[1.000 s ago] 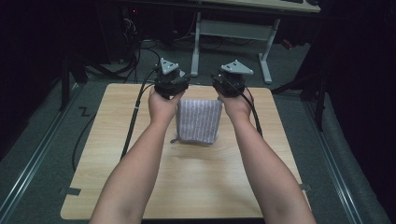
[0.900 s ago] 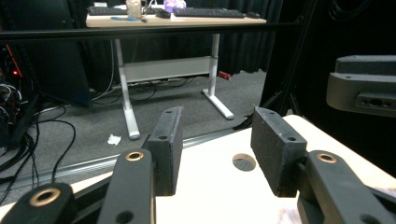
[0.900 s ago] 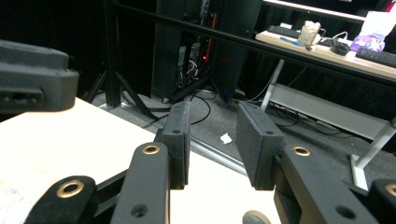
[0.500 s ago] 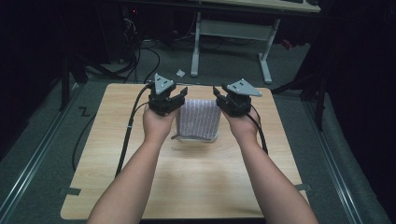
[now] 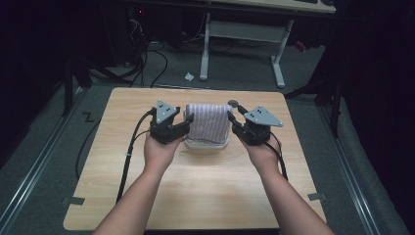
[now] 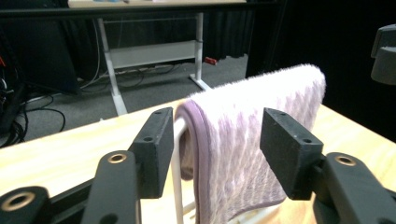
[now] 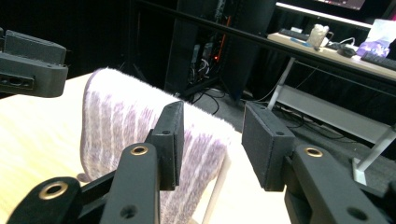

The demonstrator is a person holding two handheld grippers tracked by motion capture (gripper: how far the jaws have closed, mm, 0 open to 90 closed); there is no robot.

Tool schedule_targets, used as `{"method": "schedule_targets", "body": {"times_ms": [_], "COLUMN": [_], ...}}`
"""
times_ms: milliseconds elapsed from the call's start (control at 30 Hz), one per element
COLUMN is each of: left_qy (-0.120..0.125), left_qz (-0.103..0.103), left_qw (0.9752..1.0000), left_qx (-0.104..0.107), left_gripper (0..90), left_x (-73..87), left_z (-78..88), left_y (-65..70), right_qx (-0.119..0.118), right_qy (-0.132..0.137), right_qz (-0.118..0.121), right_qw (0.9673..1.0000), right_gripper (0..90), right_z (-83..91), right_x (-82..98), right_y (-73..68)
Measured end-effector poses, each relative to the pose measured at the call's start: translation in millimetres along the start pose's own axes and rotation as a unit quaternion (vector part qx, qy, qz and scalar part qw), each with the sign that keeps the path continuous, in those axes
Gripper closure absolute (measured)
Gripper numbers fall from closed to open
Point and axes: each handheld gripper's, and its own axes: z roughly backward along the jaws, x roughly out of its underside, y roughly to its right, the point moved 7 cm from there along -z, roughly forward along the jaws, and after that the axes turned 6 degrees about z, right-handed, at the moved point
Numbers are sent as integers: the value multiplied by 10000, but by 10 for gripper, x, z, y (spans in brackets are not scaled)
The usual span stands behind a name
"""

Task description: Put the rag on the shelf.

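1. A striped towel (image 5: 209,122) hangs over a white rack (image 5: 205,145) toward the far middle of the wooden table (image 5: 195,196), between the two grippers.
2. The left gripper (image 5: 186,121) sits just beside the towel's left edge with its jaws spread; in the left gripper view the towel (image 6: 252,140) and a white rack post (image 6: 176,186) lie in the gap between the jaws, nothing pinched.
3. The right gripper (image 5: 232,116) sits just beside the towel's right edge, jaws spread as well; in the right gripper view the towel (image 7: 116,126) lies mostly behind the left jaw, and a pale rack post (image 7: 217,186) rises in the gap.
4. The towel is white with pale purple stripes, fuzzy, with a purple bound hem, draped double over the top bar.
5. A small dark round object (image 5: 233,103) lies on the table just beyond the right gripper.
6. Beyond the table's far edge stand a desk frame (image 5: 244,34) and cables (image 5: 147,58) on grey carpet; a bit of white paper (image 5: 189,77) lies there.
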Motion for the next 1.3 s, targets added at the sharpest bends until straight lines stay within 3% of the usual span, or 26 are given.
{"method": "schedule_targets", "body": {"times_ms": [500, 800, 933, 1167, 1300], "left_qy": [-232, -651, -918, -1438, -1676], "left_qz": [35, 104, 36, -239, -246], "left_qw": [9990, 9962, 9939, 9871, 9832], "left_qx": [373, 571, 607, 660, 686], "left_gripper": [393, 366, 365, 368, 368], "left_x": [423, 801, 1018, 1423, 1641], "left_z": [213, 225, 217, 254, 351], "left_y": [148, 152, 176, 205, 189], "right_qx": [-208, -387, -501, -713, -838], "right_qy": [-257, -512, -627, -961, -1157], "right_qz": [104, 143, 142, 86, 120], "right_qw": [9994, 9978, 9967, 9928, 9897], "right_gripper": [563, 524, 513, 495, 489], "right_z": [226, 278, 295, 332, 397], "right_x": [390, 696, 841, 1203, 1458], "right_y": [-175, -288, -358, -526, -651]}}
